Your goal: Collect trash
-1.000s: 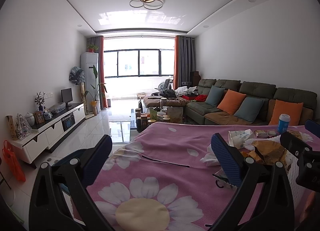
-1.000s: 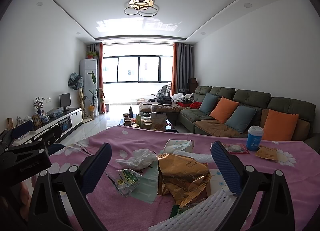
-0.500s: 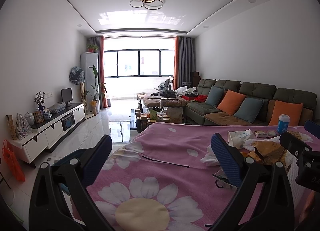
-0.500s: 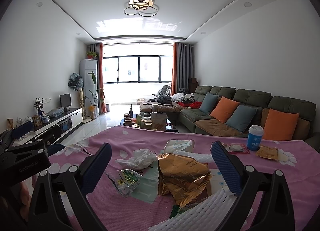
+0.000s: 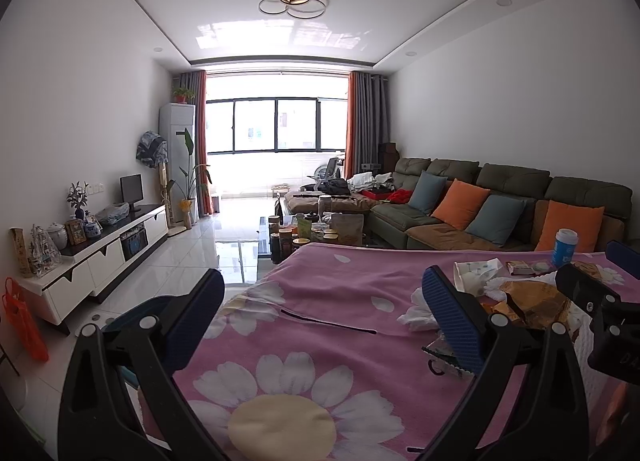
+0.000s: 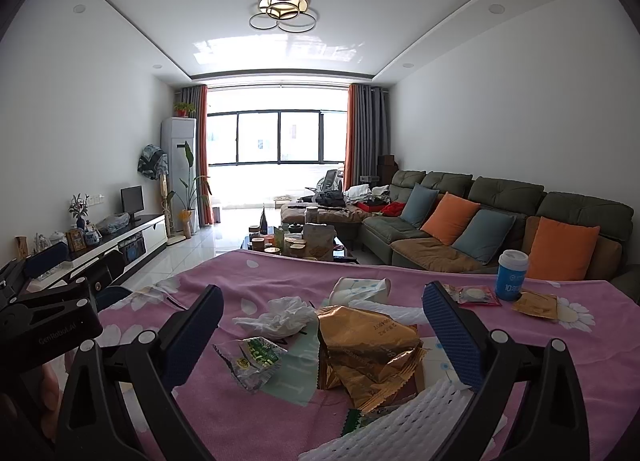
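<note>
Pink daisy-print cloth covers the surface (image 6: 248, 413), where a crumpled gold foil snack bag (image 6: 368, 353) lies between a green-and-clear torn wrapper (image 6: 256, 359), a wadded white tissue (image 6: 280, 315) and white foam netting (image 6: 400, 425). Right tongs (image 6: 320, 337) hover above it, spread wide, empty. Left tongs (image 5: 320, 317) gape wide too, holding nothing, over bare cloth beside the pile.

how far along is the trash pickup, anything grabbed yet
Nothing looks collected yet. Both the left tongs and right tongs are open and empty. Still lying on the pink blanket: the gold foil bag, green wrapper, crumpled tissue and white foam net.
</note>
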A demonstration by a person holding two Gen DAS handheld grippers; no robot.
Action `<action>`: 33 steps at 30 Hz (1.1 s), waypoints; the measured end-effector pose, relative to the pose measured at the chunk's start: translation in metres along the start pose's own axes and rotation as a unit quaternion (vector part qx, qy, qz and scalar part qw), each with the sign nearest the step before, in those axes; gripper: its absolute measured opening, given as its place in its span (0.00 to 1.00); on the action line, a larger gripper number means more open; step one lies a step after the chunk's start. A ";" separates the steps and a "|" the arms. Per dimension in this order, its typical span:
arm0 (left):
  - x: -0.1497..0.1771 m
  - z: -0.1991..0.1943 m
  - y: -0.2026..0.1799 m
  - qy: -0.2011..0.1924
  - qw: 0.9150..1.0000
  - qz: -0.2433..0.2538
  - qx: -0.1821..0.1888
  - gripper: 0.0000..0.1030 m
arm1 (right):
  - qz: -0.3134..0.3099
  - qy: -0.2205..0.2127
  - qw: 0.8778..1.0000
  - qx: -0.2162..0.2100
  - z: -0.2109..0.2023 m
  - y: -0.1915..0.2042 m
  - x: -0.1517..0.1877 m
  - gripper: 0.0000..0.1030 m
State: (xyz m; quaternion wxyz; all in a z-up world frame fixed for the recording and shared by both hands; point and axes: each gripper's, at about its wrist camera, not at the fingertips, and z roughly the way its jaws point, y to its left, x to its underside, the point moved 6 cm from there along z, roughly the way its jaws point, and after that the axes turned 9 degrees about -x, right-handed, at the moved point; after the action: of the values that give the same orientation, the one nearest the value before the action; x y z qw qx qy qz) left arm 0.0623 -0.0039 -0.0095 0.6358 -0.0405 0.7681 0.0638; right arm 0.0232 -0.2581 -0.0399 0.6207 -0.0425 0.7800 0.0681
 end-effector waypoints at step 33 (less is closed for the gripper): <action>0.051 0.051 -0.075 0.110 0.979 0.056 0.162 0.95 | 0.059 0.116 0.991 0.021 -0.020 -0.078 0.042 0.94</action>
State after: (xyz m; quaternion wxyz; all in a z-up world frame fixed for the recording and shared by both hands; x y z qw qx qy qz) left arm 0.1127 -0.0690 -0.0727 0.5412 0.0996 0.8344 -0.0308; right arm 0.0059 -0.3370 -0.0807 0.5220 0.0093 0.8488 0.0828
